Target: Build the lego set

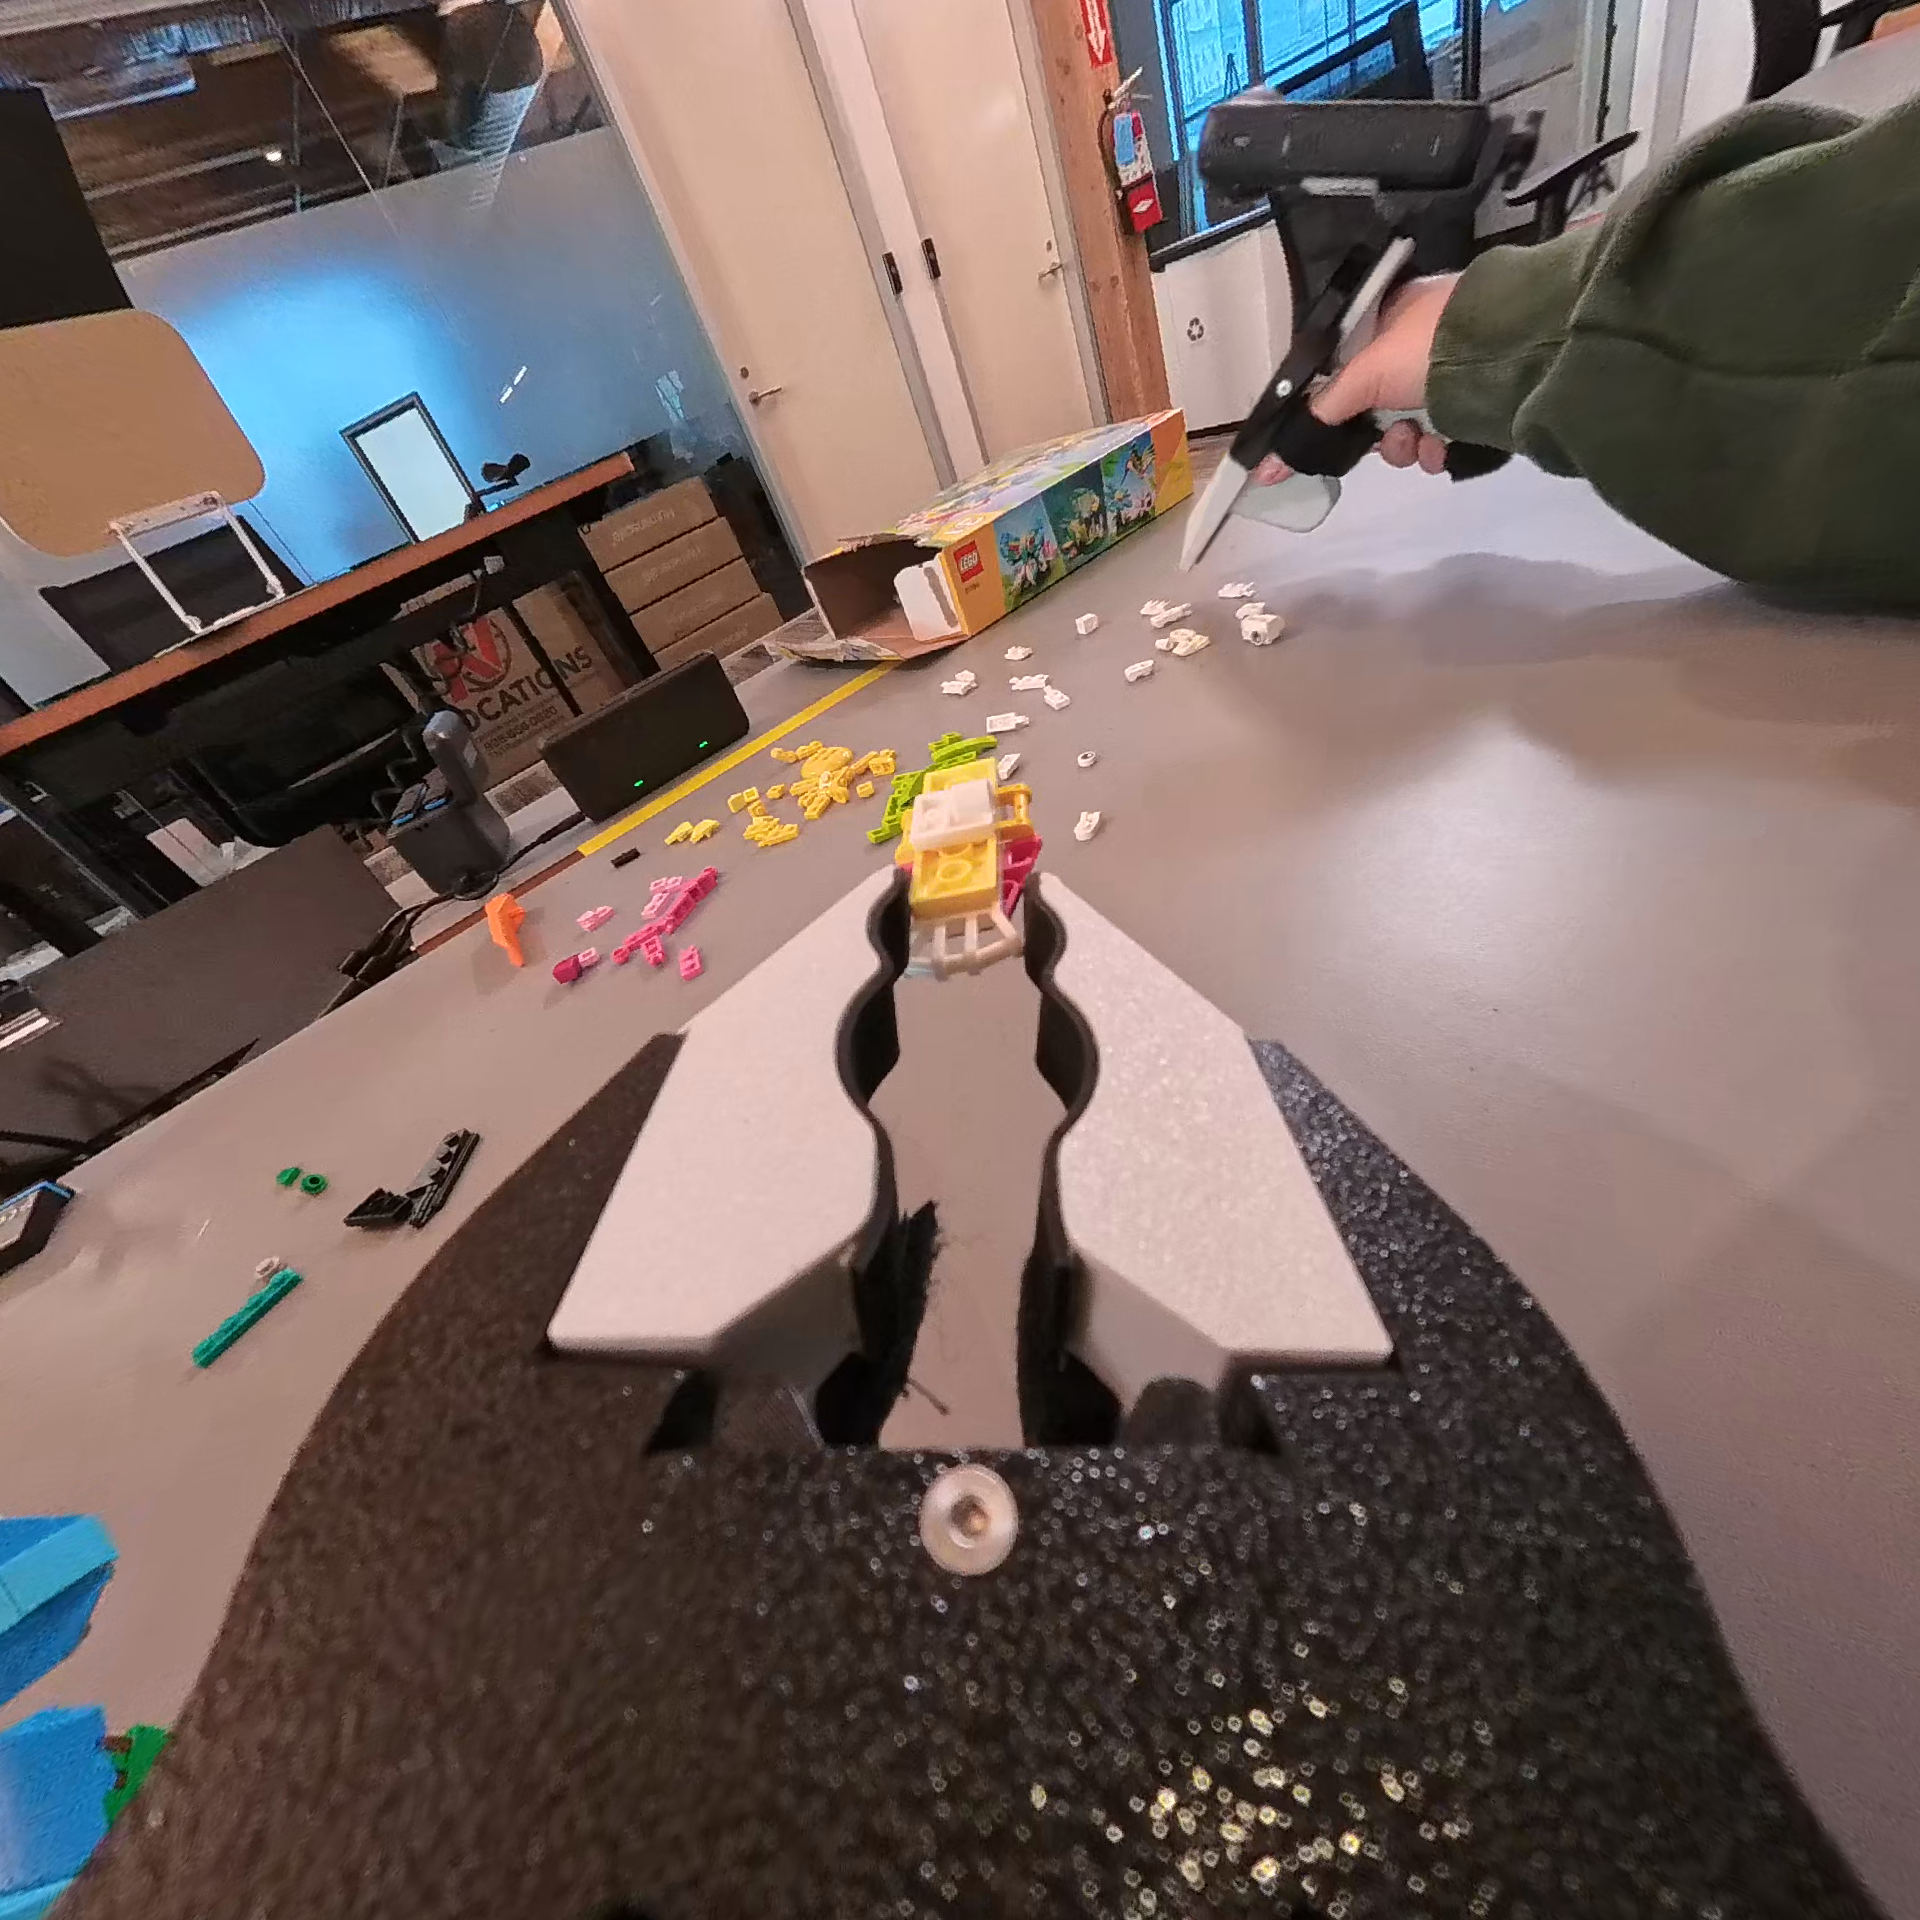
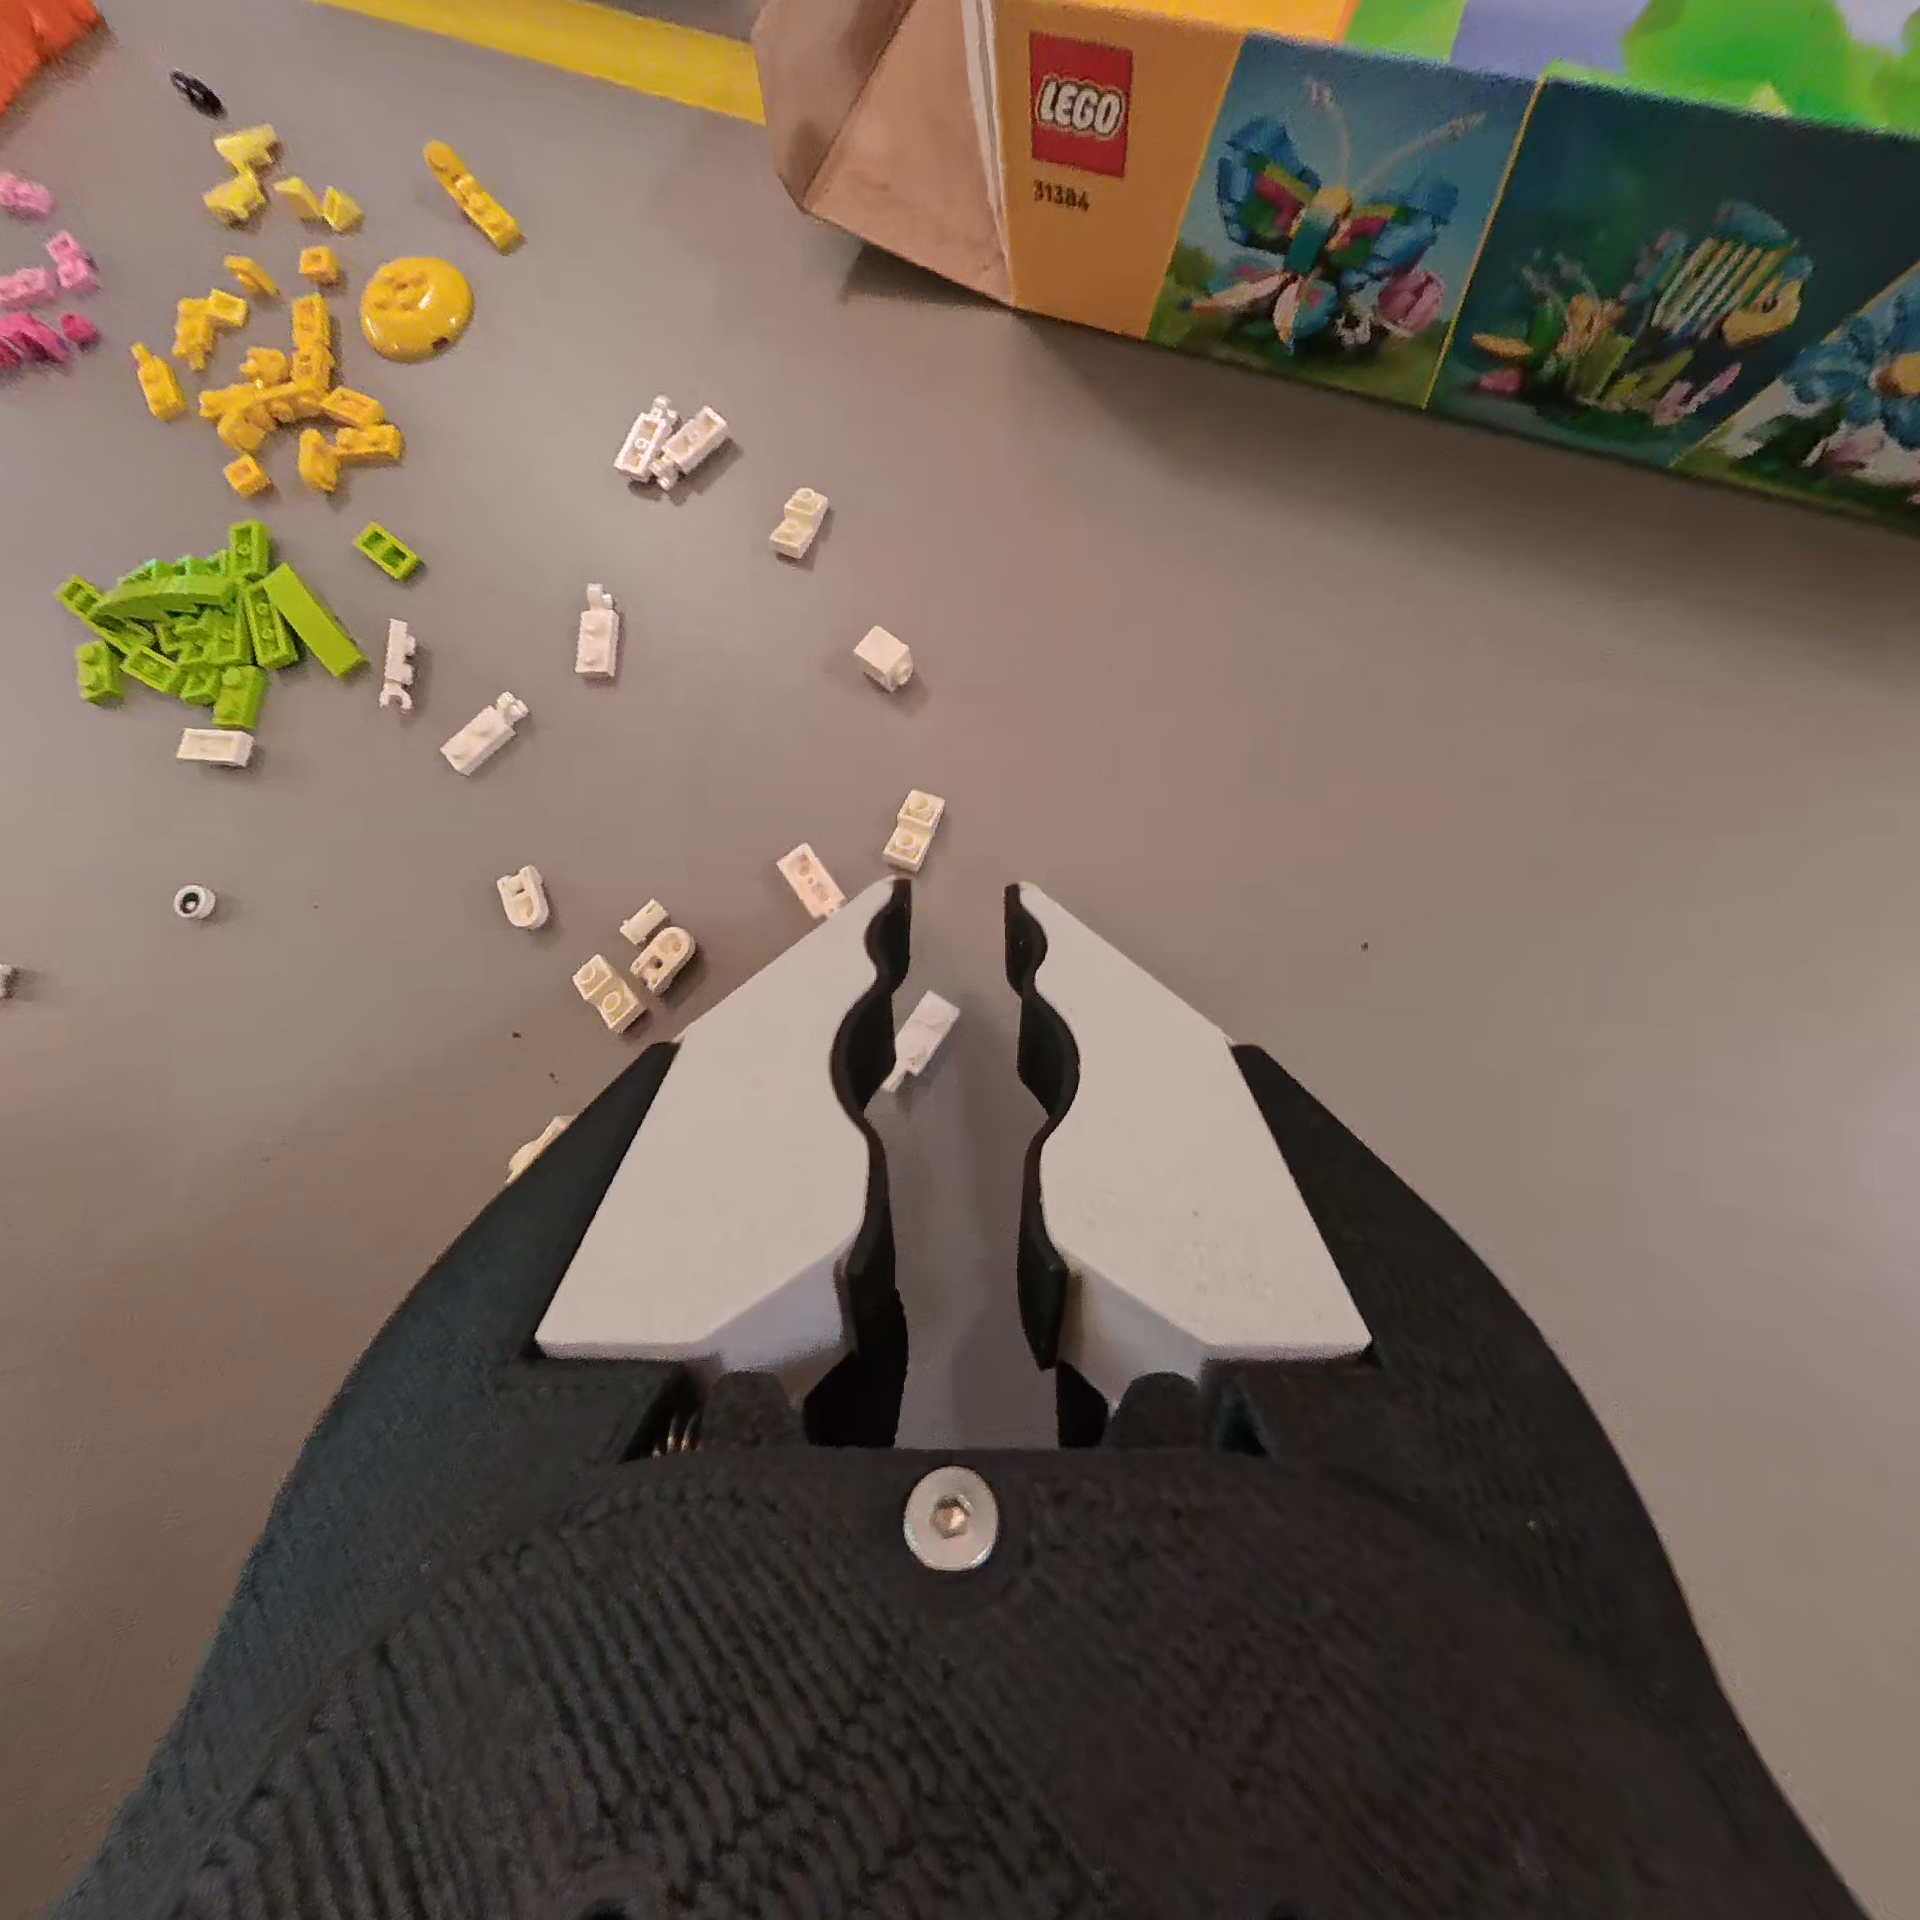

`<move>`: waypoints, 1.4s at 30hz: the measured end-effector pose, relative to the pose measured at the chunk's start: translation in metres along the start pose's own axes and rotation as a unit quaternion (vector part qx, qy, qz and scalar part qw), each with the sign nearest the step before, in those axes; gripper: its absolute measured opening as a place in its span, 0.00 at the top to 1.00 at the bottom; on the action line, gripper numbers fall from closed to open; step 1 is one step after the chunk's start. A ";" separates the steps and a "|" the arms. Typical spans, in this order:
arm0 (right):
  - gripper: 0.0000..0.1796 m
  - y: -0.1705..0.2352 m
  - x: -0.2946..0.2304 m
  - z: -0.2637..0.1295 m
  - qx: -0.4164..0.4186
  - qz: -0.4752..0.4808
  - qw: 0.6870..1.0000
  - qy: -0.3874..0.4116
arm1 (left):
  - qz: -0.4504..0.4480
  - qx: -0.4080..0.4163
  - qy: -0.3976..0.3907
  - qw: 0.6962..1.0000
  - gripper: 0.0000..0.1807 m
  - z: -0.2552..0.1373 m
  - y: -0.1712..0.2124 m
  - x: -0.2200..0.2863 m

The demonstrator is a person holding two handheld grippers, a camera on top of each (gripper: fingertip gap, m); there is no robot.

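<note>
Now, risks logged from biggest item down. The table (image 1: 1455, 935) is grey and slick-looking, so I judge loose parts will skate if nudged. The box (image 2: 1403, 239) lies open at the table's far edge, just beyond the white pieces; a wide swing of my right arm could clip it.

My left gripper (image 1: 961, 904) has its jaws clamped on the build (image 1: 961, 842), a yellow, white, pink and lime stack held only at the tips, above the middle of the table. The hold is on the near end, with most of the stack sticking out forward. I judge a downward press from a new brick could lever it out of the jaws, or pop a joint.

My right gripper (image 2: 956, 904) is angled down over the white pieces (image 2: 597, 639), jaws apart with a narrow gap and nothing held. One small hinge piece (image 2: 925, 1034) shows in the gap, lying on the table nearer the left jaw. Whether the tips touch the table I cannot tell. If I close off-centre, the left jaw may flick it aside or pinch it crooked.

Two white plates (image 2: 914, 831) and (image 2: 810, 878) sit just beyond the left fingertip; I judge a forward slide would scatter them toward the lime pile (image 2: 197, 634) and yellow pile (image 2: 291, 374) by the left edge.
</note>
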State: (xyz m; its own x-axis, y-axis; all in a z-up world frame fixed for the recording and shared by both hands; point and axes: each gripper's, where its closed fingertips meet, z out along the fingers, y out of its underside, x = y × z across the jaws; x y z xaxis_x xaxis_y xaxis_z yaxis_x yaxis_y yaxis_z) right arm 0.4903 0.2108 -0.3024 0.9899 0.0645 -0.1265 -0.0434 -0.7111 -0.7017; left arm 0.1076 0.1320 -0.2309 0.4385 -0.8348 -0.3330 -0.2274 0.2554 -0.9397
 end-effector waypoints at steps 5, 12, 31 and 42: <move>0.92 0.012 -0.016 -0.010 -0.006 -0.009 1.000 -0.014 | 0.000 0.000 0.000 1.000 0.89 0.000 0.000 0.000; 0.92 0.008 -0.044 -0.024 0.049 -0.020 0.997 -0.049 | -0.003 -0.002 0.004 1.000 0.89 0.000 0.001 0.001; 0.92 0.003 -0.170 0.014 0.042 -0.176 0.967 -0.177 | 0.003 -0.002 0.005 1.000 0.89 0.002 0.001 0.003; 0.87 -0.008 -0.188 0.050 0.026 -0.142 0.982 -0.125 | 0.005 0.000 0.005 1.000 0.89 0.003 0.000 0.003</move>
State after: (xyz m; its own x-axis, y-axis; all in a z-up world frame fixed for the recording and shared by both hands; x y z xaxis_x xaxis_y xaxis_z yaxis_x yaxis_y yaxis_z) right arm 0.2978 0.2393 -0.3080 0.8993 0.4290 -0.0848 0.2159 -0.6043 -0.7670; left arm 0.1114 0.1312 -0.2323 0.4279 -0.8372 -0.3407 -0.2316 0.2628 -0.9367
